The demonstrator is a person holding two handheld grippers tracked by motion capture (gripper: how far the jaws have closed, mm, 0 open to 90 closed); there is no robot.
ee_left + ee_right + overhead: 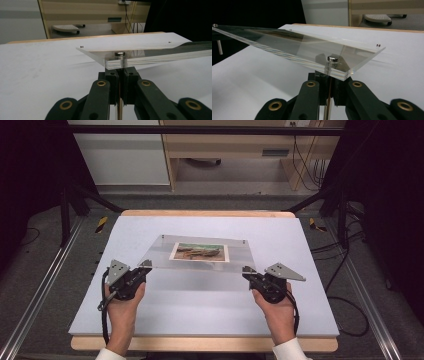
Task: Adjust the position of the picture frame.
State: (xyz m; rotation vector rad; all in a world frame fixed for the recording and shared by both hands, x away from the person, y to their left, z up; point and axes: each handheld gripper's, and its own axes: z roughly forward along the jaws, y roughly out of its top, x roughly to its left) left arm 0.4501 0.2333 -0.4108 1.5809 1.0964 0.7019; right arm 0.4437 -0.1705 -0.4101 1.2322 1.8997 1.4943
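A clear acrylic photo frame with a landscape photo inside hangs just above the white table top, its far edge lower than the near one. My left gripper holds its near left corner and my right gripper its near right corner. In the left gripper view the gripper is shut on a thin metal post under the acrylic frame, below a silver cap. The right gripper is shut the same way on the post beneath the acrylic frame, under its silver cap.
The white top lies on a wooden board. Metal rails run along both sides and dark struts stand at the back corners. Cables lie on the floor at the right. A wooden desk stands beyond the table.
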